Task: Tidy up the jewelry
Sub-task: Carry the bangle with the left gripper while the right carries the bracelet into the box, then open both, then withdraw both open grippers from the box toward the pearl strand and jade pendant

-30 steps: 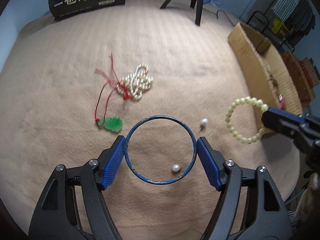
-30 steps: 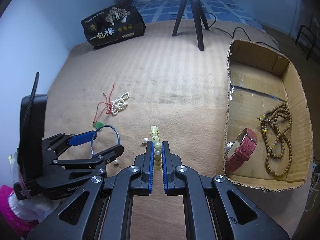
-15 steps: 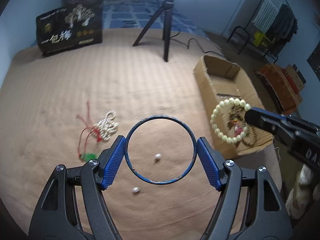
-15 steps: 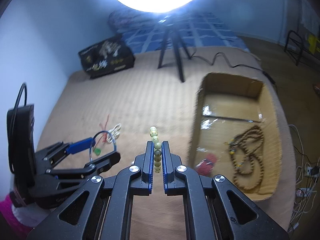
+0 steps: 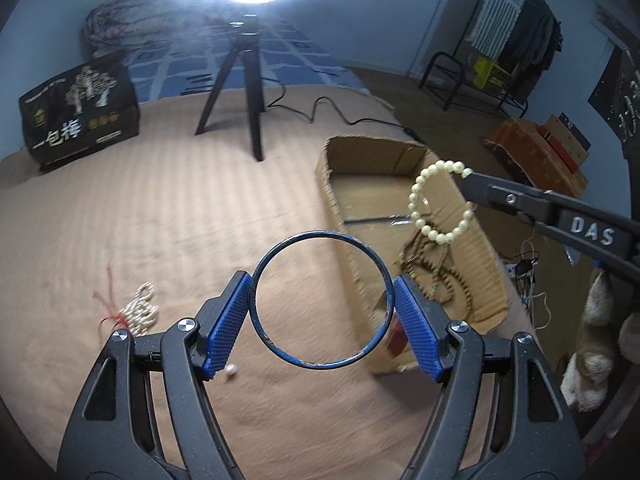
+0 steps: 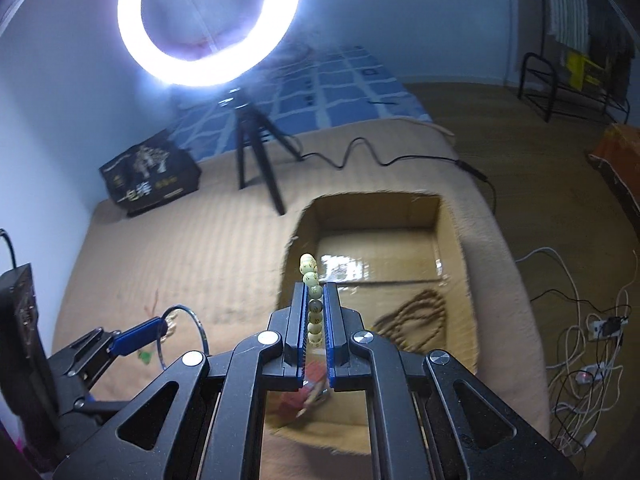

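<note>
Jewelry in both grippers, carried over the box.
Left gripper (image 5: 322, 307) spans a blue bangle (image 5: 321, 300) across its width, pads outside the rim to keep it round; right gripper (image 6: 315, 322) pinches a pale bead bracelet (image 5: 439, 203) above the cardboard box (image 6: 456, 256), presumably for dropping beside the brown beads (image 5: 434, 276); a pearl strand (image 5: 140, 312) waits on the bed.

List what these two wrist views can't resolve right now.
- Red item in the cardboard box: right wrist view, blurred and behind the right gripper; unidentifiable.
- Green pendant: hidden by the left gripper in its own view, a smear in the right.
- Pale bead bracelet: markings too small.
- Blue bangle: worn spots unclear.
</note>
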The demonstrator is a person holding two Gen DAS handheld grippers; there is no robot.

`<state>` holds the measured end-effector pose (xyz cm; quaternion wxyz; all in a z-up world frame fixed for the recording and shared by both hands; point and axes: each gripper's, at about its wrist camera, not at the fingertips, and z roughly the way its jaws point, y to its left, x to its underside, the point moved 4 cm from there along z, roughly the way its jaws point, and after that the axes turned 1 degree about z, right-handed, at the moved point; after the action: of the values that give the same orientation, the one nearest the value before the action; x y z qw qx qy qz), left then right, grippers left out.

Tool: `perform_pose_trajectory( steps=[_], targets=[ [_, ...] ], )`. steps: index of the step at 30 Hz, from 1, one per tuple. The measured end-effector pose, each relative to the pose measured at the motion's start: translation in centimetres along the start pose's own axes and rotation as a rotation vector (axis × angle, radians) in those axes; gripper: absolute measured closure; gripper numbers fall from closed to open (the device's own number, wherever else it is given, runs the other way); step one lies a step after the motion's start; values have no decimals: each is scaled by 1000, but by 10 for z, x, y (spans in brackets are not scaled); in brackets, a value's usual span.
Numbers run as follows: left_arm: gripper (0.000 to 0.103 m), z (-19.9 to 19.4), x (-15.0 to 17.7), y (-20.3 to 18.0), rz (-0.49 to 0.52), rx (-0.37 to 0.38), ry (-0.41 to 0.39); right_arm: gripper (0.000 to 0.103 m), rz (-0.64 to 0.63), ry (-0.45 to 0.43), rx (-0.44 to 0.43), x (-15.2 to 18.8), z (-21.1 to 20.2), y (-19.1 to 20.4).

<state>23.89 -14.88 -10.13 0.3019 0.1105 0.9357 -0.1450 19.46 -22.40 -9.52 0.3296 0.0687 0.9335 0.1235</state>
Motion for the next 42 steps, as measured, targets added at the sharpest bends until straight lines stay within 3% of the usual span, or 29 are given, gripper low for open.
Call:
perform_pose_trajectory(
  steps=[15, 29, 33, 34, 42],
  targets=[
    [28, 49, -18, -39, 9, 56, 20, 97, 52, 16, 104, -18, 32, -46],
    [28, 65, -18, -46, -14, 90, 39, 97, 88, 55, 109, -15, 46, -56],
    [24, 67, -17, -47, -16, 78, 55, 63, 90, 49, 116, -16, 45, -55],
    [24, 67, -17, -46, -19, 79, 57, 60, 90, 41, 120, -16, 44, -55],
    [24, 64, -15, -42, -10, 62, 58, 60, 95, 37, 120, -15, 40, -57]
  ],
)
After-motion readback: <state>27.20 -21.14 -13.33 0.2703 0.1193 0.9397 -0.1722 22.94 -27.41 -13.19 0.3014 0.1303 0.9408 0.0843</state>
